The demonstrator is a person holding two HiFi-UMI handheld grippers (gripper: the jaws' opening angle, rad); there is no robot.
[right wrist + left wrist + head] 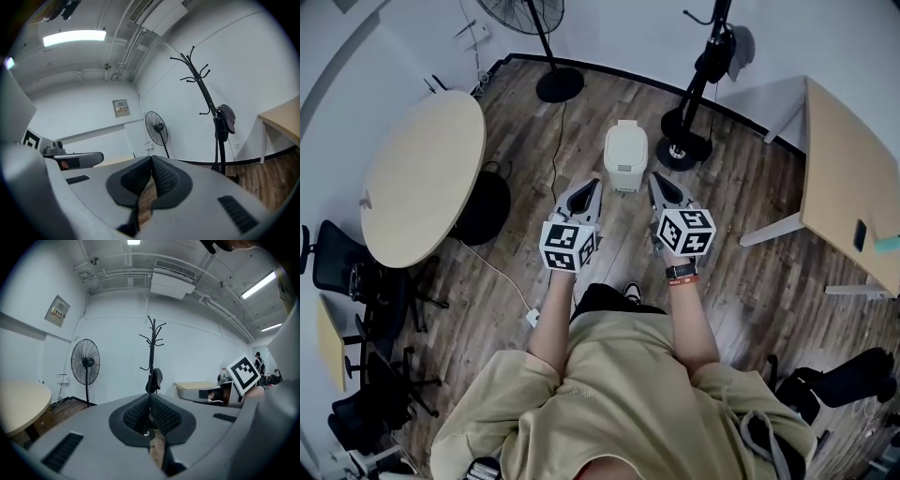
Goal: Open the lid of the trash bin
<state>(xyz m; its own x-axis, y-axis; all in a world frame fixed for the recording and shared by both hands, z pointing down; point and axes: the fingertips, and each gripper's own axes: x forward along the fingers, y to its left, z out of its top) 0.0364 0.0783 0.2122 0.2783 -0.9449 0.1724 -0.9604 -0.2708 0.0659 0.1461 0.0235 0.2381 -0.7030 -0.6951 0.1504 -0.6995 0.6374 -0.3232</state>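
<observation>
A small white trash bin [625, 156] with its lid down stands on the wooden floor, ahead of both grippers in the head view. My left gripper [592, 186] is held just left of the bin and short of it, jaws shut with nothing between them. My right gripper [657, 180] hovers just right of the bin, also shut and empty. In the left gripper view the shut left gripper [149, 398] points level at the room, and in the right gripper view the shut right gripper [152, 161] does the same. The bin does not show in either gripper view.
A round wooden table [422, 173] stands at the left with dark chairs [347, 272] beside it. A floor fan [558, 82] and a coat rack [692, 127] stand behind the bin. A rectangular desk [848, 178] is at the right. A white cable [502, 277] runs across the floor.
</observation>
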